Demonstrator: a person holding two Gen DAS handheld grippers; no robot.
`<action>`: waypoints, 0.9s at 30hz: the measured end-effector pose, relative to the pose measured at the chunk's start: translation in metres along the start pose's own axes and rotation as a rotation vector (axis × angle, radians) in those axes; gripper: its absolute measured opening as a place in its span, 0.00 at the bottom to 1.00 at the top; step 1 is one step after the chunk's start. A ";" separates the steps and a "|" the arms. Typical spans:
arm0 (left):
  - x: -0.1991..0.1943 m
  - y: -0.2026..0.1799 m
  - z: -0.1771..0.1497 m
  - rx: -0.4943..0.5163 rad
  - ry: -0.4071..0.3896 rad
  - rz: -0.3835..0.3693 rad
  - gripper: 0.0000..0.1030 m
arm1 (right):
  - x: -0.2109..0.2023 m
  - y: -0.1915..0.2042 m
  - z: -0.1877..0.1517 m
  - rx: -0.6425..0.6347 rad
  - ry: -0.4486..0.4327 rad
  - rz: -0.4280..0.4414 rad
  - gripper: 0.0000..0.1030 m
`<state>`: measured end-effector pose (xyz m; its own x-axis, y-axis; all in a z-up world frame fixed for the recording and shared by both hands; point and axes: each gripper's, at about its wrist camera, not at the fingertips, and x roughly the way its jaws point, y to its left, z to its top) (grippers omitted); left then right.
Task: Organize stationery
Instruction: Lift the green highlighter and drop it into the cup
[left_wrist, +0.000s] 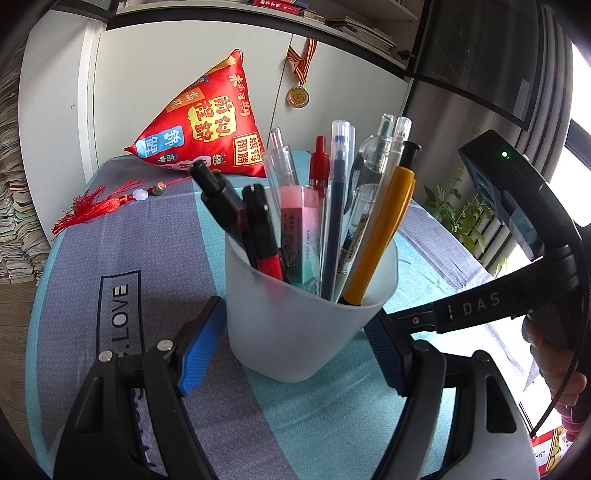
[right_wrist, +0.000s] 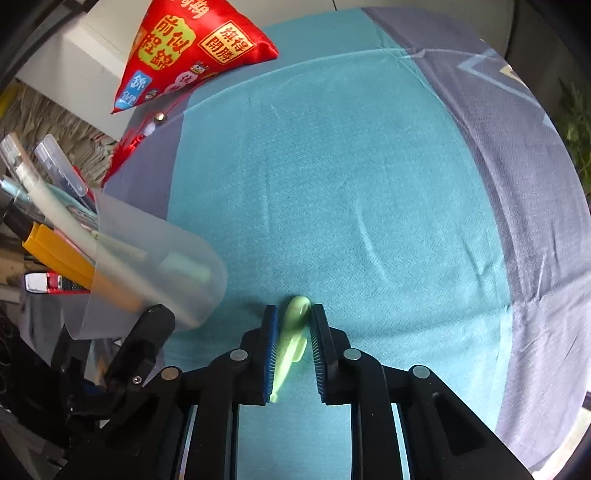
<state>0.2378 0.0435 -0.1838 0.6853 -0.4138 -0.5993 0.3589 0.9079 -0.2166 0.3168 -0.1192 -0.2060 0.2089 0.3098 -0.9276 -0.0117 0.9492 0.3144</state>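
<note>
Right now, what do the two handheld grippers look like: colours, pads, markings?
Both are black plastic frames with silver round bolts at the finger joints. The left gripper has blue ribbed pads. The right gripper has the same blue pads with fine ridges. Seen from the left, its black body shows a green light and white "DAS" lettering.
</note>
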 end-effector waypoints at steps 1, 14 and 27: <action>0.000 0.000 0.000 0.000 0.000 -0.001 0.73 | -0.001 0.000 0.000 0.000 0.000 0.006 0.15; 0.000 0.000 0.000 0.000 0.000 -0.001 0.73 | -0.120 0.029 -0.031 -0.191 -0.323 0.139 0.15; 0.000 0.000 0.000 -0.001 0.000 -0.001 0.73 | -0.104 0.113 -0.018 -0.412 -0.447 0.019 0.15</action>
<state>0.2379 0.0434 -0.1834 0.6849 -0.4147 -0.5991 0.3589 0.9076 -0.2180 0.2761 -0.0426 -0.0779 0.5940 0.3588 -0.7200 -0.3782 0.9145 0.1437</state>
